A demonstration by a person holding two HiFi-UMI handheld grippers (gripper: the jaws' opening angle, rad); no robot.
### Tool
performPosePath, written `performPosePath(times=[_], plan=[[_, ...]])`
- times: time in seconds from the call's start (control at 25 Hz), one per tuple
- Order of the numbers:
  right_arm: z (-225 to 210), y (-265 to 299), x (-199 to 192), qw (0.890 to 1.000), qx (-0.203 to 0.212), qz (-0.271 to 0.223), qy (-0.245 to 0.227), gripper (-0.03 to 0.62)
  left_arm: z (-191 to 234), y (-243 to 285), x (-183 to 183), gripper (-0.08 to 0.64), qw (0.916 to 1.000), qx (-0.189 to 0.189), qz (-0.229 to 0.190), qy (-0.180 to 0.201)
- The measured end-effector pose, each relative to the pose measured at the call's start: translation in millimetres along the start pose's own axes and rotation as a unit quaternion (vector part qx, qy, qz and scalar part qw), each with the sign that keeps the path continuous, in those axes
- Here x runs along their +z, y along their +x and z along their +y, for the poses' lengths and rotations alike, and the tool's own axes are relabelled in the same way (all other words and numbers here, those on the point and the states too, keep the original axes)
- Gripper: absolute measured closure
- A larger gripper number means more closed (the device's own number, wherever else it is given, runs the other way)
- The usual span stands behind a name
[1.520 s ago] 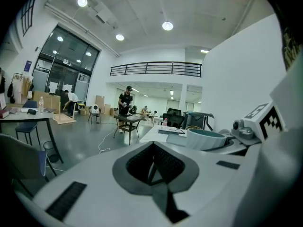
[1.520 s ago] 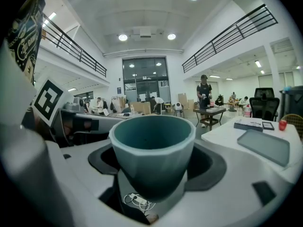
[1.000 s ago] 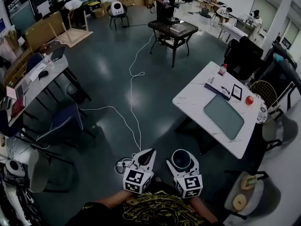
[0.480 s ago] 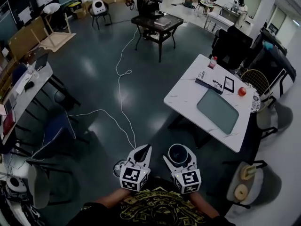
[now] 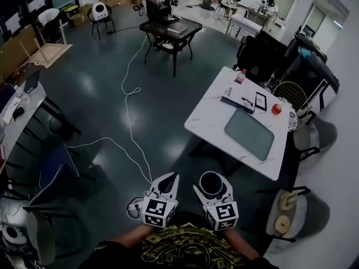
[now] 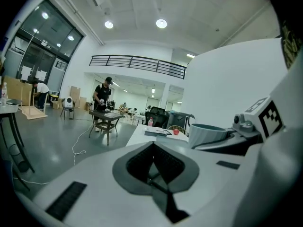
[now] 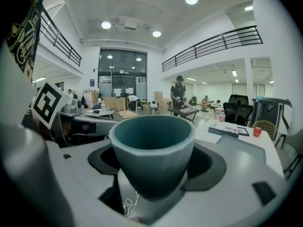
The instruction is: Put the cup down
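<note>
A teal-grey cup [image 5: 211, 181] stands upright between the jaws of my right gripper [image 5: 213, 191], which is shut on it, held low in front of the person's body over the dark floor. In the right gripper view the cup [image 7: 152, 148] fills the middle, its mouth open and nothing inside, with the right gripper [image 7: 154, 176] clasping its lower half. My left gripper [image 5: 170, 179] sits just to the left, its jaws shut with nothing between them. In the left gripper view the left gripper [image 6: 154, 169] has its tips together, and the cup [image 6: 208, 134] shows at the right.
A white table [image 5: 213, 114] stands ahead to the right, bearing a green mat [image 5: 249, 134], a book [image 5: 234, 97], a tablet [image 5: 261, 101], a red apple [image 5: 276, 109] and a bottle [image 5: 240, 75]. A white cable [image 5: 129, 128] runs along the floor. A person stands at a black table [image 5: 171, 29] far ahead.
The person has walked forward: the white table and the black table have come nearer in the head view. Both grippers keep their pose, the cup still held.
</note>
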State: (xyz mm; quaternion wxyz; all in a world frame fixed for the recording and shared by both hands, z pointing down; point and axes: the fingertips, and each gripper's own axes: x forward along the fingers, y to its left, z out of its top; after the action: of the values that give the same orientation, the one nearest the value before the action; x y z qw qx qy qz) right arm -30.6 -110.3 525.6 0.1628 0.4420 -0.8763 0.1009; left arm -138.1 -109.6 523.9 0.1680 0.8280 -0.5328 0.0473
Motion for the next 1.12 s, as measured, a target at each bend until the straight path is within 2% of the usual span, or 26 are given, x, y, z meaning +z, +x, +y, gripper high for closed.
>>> performPosePath(times=[0.4,0.76,0.92,1.12], plan=[[-9.6,9.6,1.3,1.000,-0.008,0.001,-0.008,0.221,5.8,22.5,3.9,0.550,0.9998,-0.014,-0.007,-0.009],[-38.0,34.5,4.3,1.000,0.021,-0.003,-0.008,0.221,8.3,54.8,15.9,0.551,0.9996,0.013,-0.019,-0.014],[-60.4,44.9,6.1,0.999,0.035,-0.003,-0.006,0.221,3.1,76.7,16.2,0.551,0.9994,0.025,-0.012,-0.018],[-111.0,54.5,6.5,0.999,0.036,-0.001,0.007,0.221,-15.2,122.6,23.9,0.551,0.9996,0.025,-0.002,-0.011]])
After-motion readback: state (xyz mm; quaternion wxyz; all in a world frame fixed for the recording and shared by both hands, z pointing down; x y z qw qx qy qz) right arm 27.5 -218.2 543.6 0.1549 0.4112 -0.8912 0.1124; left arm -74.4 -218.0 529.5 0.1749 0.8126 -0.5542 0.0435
